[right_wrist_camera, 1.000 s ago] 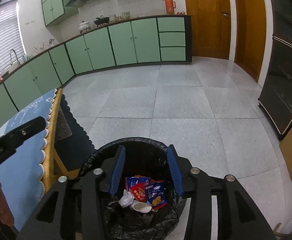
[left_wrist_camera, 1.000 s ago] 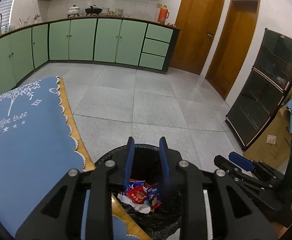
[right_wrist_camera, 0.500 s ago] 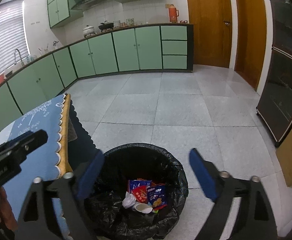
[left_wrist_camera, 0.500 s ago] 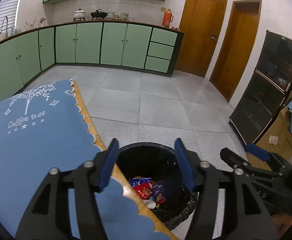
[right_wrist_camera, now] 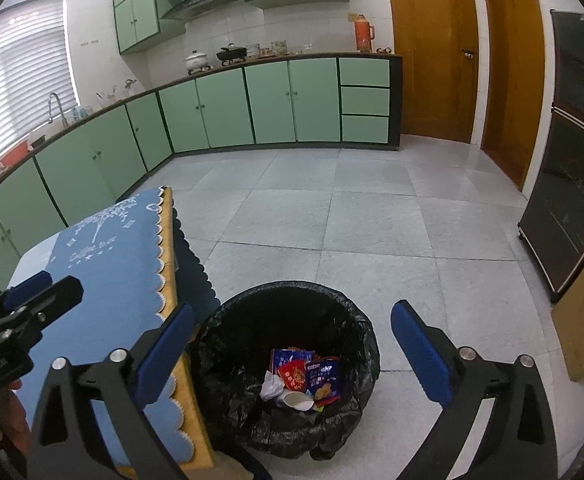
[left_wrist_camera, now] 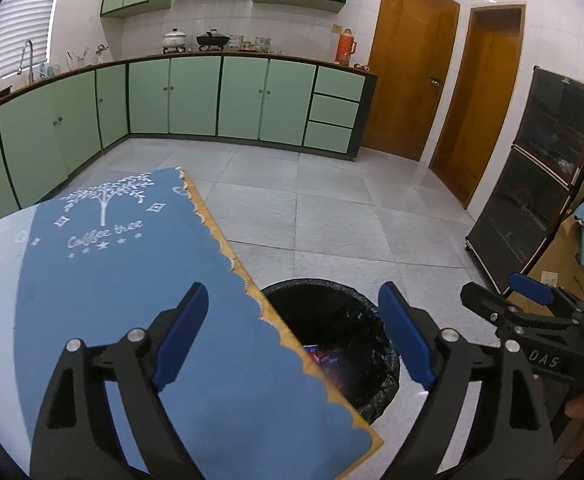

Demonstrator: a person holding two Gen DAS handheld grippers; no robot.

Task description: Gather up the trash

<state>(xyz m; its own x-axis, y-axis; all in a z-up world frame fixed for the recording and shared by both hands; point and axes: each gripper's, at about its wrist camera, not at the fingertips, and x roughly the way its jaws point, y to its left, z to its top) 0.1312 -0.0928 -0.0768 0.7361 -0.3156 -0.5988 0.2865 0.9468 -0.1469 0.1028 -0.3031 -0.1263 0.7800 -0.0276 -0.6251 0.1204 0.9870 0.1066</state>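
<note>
**Both grippers empty over the bin**

My left gripper (left_wrist_camera: 292, 336) and right gripper (right_wrist_camera: 292, 354) have just been opening; both stand wide apart, nothing between them. The trash (right_wrist_camera: 304, 380) lies inside the black-lined bin (right_wrist_camera: 356, 320), lower centre of the frame, just beside the blue-clothed table (left_wrist_camera: 112, 264).

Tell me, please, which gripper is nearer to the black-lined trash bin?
Right, as far as I can judge. The right gripper hangs open above the trash bin, its fingers framing the opening. The left gripper, also open, is partly over the blue tablecloth beside it.
</note>
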